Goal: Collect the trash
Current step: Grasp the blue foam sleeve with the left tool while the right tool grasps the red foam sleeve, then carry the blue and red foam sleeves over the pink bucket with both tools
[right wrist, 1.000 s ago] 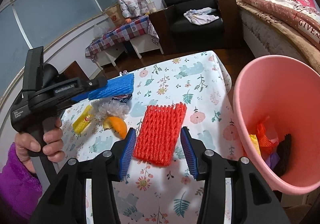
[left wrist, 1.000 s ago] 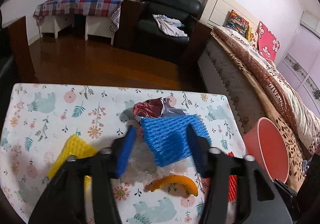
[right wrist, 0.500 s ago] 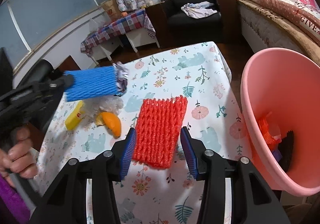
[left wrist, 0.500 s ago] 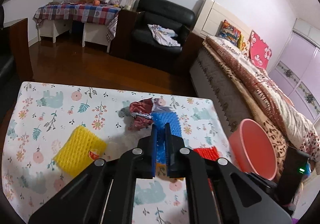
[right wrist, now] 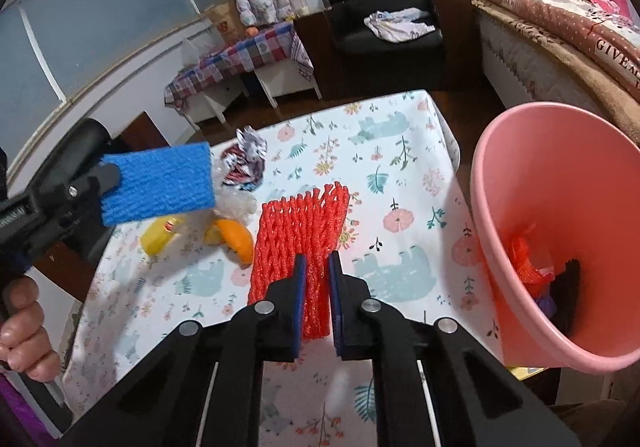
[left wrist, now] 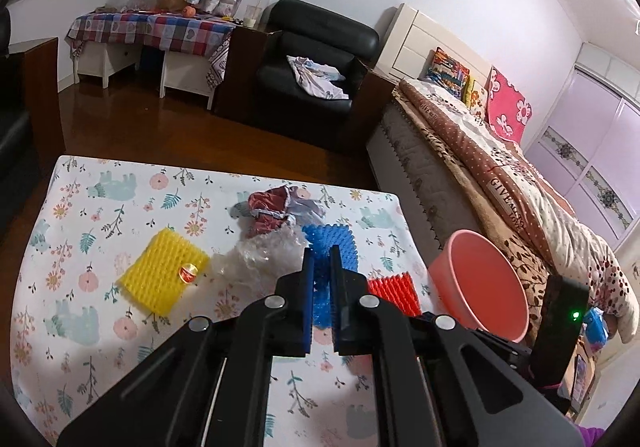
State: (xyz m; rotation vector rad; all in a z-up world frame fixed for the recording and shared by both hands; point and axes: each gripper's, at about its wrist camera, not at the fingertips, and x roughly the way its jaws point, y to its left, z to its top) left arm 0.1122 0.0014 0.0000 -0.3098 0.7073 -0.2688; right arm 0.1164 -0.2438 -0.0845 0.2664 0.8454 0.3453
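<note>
"GIVE" on bed blanket (left wrist: 505, 194)

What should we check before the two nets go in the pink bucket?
1. Left gripper squeezing the blue foam net: ok, and the net is up off the table.
2. Right gripper closing on the red foam net: ok, its jaws are closing with the net between them, but the net lies on the tablecloth, not lifted yet.
3. Pink bucket open and within sight at the table's edge: ok.
4. Room left in the bucket: ok, only a few scraps lie at the bottom.
5. Nothing resting on the red net: ok; the orange peel sits beside it.
6. More trash left afterwards: not ok; the yellow foam net and clear plastic remain.
</note>
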